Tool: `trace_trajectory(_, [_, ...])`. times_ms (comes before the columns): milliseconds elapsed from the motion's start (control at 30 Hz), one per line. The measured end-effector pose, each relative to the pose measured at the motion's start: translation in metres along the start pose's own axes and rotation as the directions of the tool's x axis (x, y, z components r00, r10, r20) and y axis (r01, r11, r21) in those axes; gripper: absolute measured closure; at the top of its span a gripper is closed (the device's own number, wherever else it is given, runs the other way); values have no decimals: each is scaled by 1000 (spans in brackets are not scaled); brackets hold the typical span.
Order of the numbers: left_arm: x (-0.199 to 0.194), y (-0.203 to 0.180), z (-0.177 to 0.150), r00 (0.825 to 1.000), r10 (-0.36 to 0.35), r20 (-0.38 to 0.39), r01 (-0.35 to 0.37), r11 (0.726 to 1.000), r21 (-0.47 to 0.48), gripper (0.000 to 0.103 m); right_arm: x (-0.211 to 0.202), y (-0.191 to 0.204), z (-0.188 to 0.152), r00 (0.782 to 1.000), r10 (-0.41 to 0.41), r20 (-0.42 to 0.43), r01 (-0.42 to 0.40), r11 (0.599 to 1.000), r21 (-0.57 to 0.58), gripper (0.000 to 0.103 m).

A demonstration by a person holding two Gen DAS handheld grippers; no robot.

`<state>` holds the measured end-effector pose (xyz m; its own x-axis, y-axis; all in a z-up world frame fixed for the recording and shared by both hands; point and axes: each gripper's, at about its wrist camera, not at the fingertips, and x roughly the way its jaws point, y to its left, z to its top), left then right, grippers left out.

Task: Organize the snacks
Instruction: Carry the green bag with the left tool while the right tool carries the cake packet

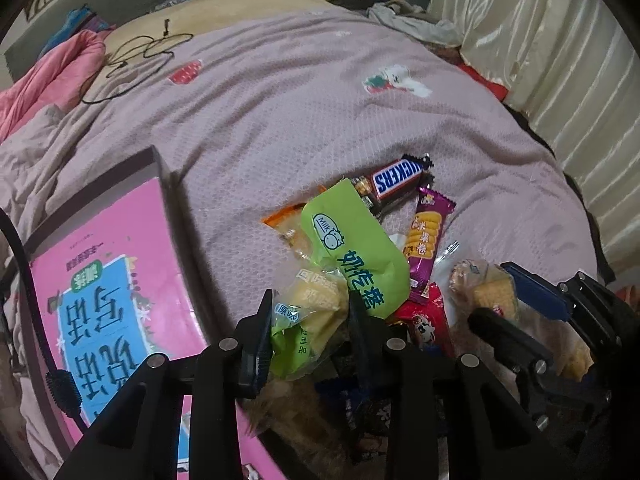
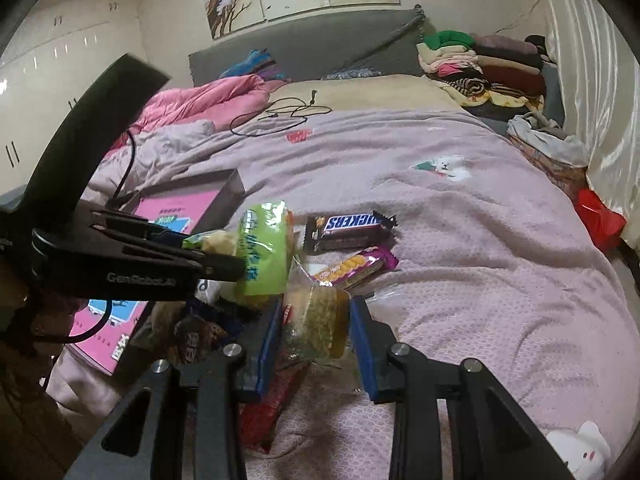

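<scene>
Snack sorting: both grippers engaged at the pile on the bedspread (image 2: pixel 460 240).
Slip risk: thin crinkly film may slide out. Left gripper (image 1: pixel 308 320) is clamped on the green-and-yellow packet (image 1: pixel 316 308), at 6 o'clock. Right gripper (image 2: pixel 312 320) is nearly closed around the clear cracker packet (image 2: pixel 316 320), also at 6 o'clock; the pink box (image 1: pixel 120 280) lies at 9 o'clock.

Pink box (image 1: pixel 120 280) cut off at frame edge; dark wrappers (image 2: pixel 192 336) beneath pile unreadable.
</scene>
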<state>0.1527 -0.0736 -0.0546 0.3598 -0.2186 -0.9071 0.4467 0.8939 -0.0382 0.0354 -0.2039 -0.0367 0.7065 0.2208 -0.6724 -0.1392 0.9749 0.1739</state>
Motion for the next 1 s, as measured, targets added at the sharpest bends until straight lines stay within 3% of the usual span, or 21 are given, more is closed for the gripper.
trace_trajectory(333, [-46,33,-16,997,10,71,-4,997,-76,69,-18,15,15,996,76,35,-78,995,58,69])
trace_trajectory(600, [-83,74,-50,990,88,106,-71,987,-147,69,-17,66,27,984,175,26,-175,985,-1,69])
trace_trajectory(1000, [-103,135,-109,982,171,78,-144,952,-271,69,5,152,18,962,267,-56,-272,953,-131,69])
